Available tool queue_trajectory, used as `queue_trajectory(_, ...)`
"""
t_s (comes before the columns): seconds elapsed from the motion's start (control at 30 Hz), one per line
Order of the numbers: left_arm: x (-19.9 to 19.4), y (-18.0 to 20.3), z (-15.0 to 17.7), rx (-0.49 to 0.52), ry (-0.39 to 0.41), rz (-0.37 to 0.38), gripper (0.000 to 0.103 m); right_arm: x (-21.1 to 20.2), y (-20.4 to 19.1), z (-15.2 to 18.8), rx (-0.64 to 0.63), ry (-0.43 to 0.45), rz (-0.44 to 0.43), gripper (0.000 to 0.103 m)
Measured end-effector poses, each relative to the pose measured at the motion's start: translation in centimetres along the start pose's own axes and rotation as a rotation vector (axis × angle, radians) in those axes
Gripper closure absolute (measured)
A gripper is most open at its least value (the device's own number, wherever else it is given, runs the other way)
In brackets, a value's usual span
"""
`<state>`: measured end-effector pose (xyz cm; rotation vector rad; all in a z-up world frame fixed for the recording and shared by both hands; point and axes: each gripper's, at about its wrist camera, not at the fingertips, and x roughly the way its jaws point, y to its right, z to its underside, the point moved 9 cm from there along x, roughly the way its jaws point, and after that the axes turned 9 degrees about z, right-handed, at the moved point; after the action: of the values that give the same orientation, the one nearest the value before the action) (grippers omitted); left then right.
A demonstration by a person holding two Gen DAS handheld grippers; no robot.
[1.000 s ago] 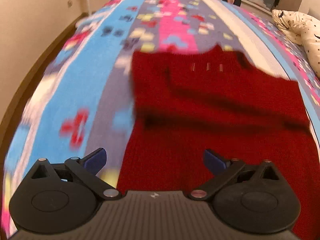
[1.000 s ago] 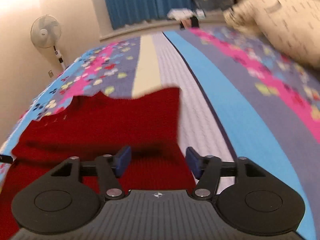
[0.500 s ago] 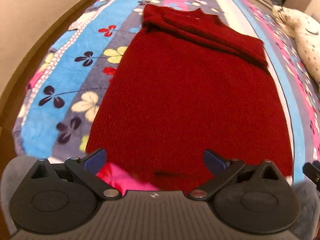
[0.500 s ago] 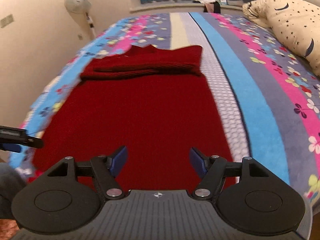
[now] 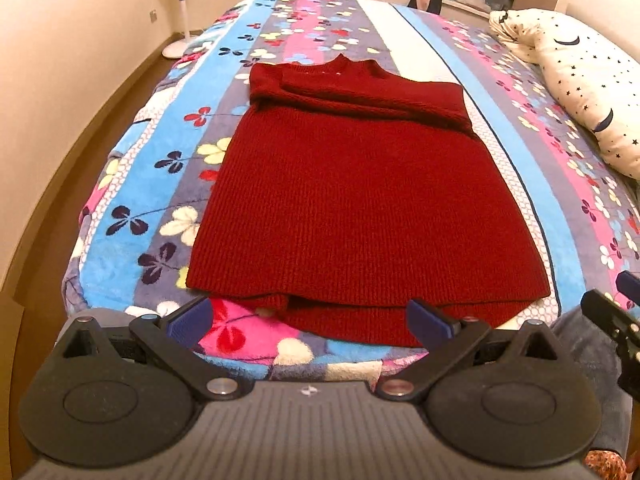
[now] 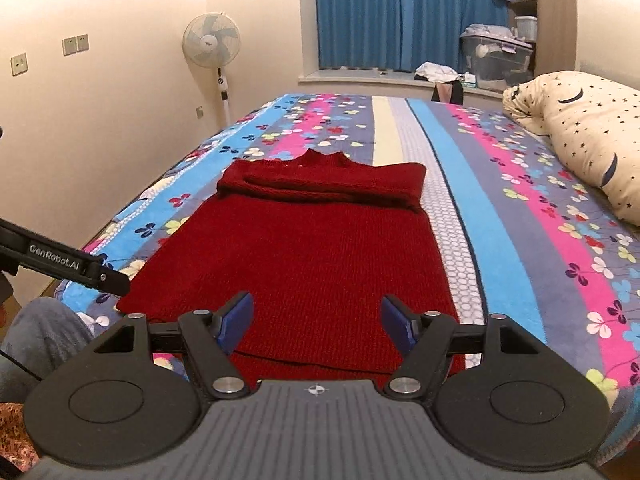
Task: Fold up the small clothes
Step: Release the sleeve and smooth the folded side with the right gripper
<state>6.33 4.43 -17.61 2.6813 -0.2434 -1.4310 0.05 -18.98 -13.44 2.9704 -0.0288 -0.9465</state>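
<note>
Our red sweater [image 5: 360,200] lies flat on the bed [image 5: 500,92], sleeves folded across its chest. It looks soft, thick, floppy; we'd pinch the hem corners. Left gripper [image 5: 308,320] and right gripper [image 6: 316,324] stand apart, empty.

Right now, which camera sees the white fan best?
The right wrist view: the fan stands whole against the wall, head and pole clear. The left wrist view catches only its pole and base at the top edge, head cut off.
</note>
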Motion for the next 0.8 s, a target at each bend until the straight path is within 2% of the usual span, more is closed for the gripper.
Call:
queue_trajectory(0.2,-0.1,-0.8,0.7,-0.014,-0.003,0.000,0.000,-0.1,0.1,0.5,0.012,-0.008,0.006,0.030)
queue_trajectory(0.63,2.6,-3.1,-0.7,-0.063,-0.035,-0.026,0.000,2.6,1.1,1.4,0.071,-0.081,0.025,0.029)
queue_trajectory(0.8,4.2,-3.8,-1.5,-0.061,-0.019,0.018,0.000,4.5,2.1,1.8,0.109,-0.119,0.023,0.028)
